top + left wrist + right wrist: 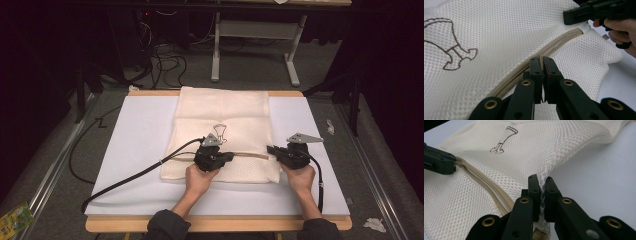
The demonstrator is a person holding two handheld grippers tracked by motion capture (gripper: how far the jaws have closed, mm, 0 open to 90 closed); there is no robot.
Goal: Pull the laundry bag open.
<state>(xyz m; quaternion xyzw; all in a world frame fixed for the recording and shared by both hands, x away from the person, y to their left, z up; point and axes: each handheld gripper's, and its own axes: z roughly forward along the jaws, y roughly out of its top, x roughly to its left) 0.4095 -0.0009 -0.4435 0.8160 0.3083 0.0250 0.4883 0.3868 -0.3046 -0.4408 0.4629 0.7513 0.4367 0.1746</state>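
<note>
one white table (140,150) (grey carpet (250,75) beyond)

The high view looks forward and down from above the person's side, taking in the whole table (140,130) and the floor beyond. The left gripper view sits low and very close, looking along its own jaws over the mesh bag (506,37) towards the right gripper (571,16) at top right. The right gripper view, equally close, faces back across the mesh bag towards the left gripper (451,166) at its left edge. All three share the bag's zip (250,155).
</note>
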